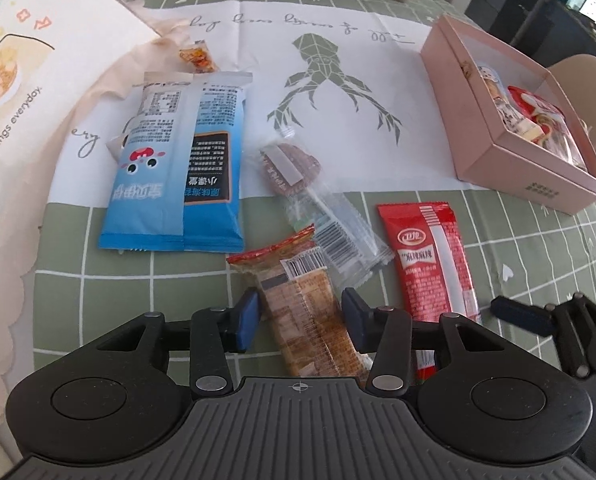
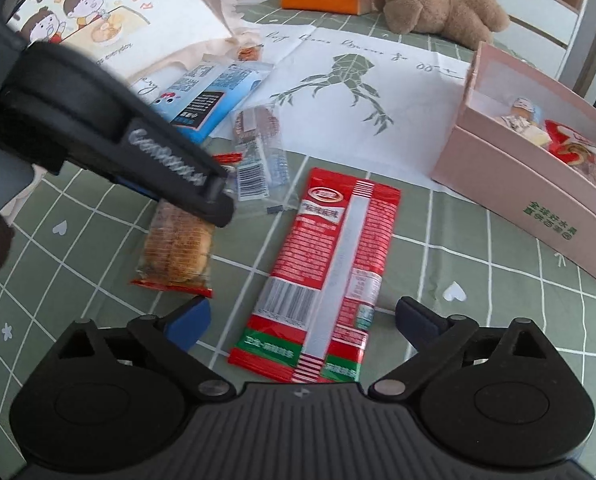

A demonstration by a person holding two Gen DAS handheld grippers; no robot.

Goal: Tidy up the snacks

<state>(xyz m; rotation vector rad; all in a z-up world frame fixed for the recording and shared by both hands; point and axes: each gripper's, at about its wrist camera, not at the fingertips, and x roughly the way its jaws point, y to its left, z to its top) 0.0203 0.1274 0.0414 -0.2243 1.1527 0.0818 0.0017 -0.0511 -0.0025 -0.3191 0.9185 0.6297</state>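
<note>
A green checked tablecloth (image 1: 138,280) is seen from the left wrist, with five loose snacks counted: a blue packet (image 1: 178,168), a clear lollipop wrapper (image 1: 318,208), a small candy (image 1: 198,56), a red sachet (image 1: 434,256) and a biscuit pack (image 1: 306,304). The biscuit pack is straddled by the left gripper (image 1: 302,316), its pads released. A pink box (image 1: 510,160) is set at the right edge.

From the right wrist, the red sachet (image 2: 330,272) is framed between the wide-spread fingers of the right gripper (image 2: 302,320), untouched; bare cloth is left toward the pink box (image 2: 538,200).

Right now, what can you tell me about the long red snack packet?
The long red snack packet is a shiny, flat plastic wrapper with white print, a silver strip down its length, a barcode and green bands at the near end. It lies flat on the green checked tablecloth, between the open fingers of the right hand-held gripper, which do not touch it.
</note>
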